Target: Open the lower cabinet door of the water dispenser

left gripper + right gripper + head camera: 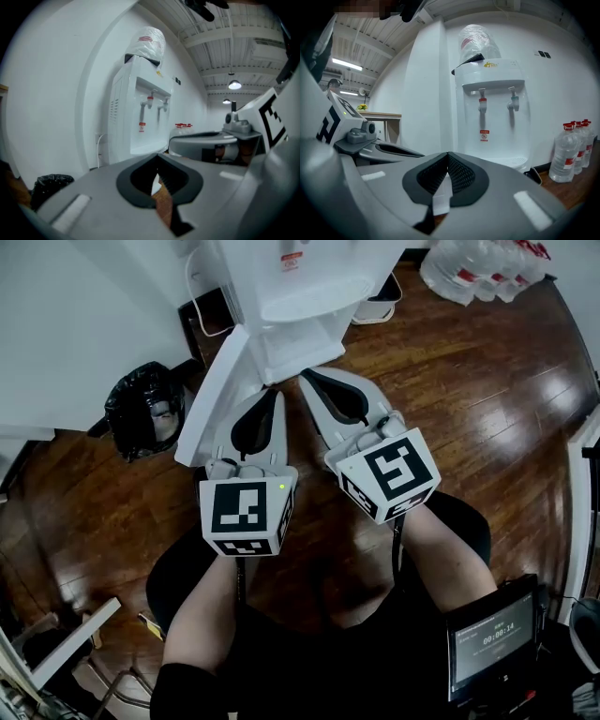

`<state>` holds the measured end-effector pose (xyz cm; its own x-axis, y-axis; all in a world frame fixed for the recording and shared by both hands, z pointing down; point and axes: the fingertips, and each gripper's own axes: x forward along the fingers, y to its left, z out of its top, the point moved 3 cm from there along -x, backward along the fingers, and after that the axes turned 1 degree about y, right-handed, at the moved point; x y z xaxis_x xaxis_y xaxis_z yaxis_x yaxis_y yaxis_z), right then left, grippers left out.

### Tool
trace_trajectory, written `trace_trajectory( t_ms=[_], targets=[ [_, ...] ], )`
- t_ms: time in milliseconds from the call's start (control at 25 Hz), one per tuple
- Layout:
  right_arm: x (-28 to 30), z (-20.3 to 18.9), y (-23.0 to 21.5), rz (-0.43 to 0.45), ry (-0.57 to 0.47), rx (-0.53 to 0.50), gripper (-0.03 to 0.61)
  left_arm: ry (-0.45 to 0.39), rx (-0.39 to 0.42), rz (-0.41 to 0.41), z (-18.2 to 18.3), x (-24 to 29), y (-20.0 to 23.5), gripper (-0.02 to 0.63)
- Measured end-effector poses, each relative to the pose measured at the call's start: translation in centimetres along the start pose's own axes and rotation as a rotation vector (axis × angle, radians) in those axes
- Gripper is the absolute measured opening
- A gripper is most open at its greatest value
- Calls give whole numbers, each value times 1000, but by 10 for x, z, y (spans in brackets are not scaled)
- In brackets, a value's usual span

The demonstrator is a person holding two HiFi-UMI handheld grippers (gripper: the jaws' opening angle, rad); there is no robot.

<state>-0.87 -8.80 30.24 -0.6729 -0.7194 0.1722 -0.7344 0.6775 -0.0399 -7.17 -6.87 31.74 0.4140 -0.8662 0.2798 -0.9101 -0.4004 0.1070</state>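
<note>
The white water dispenser stands at the top middle of the head view, with its drip tray facing me. Its lower cabinet door is swung out to the left, a long white panel beside my left gripper. My left gripper is shut and empty, its tips close to the door's inner face. Just right of it my right gripper is also shut and empty, pointing at the dispenser's base. In the right gripper view the dispenser stands ahead with the white door panel at its left. The cabinet's inside is hidden.
A black bin bag sits on the wooden floor left of the door. Several water bottles stand at the far right by the wall. A screen with a timer is at the lower right, near my right arm.
</note>
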Motion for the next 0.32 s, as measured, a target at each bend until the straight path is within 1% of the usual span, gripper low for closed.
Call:
trace_trajectory(
  t_ms=[320],
  targets=[
    [6, 3, 3, 1, 1, 7, 5, 1, 8, 6, 0, 0, 8, 21]
  ],
)
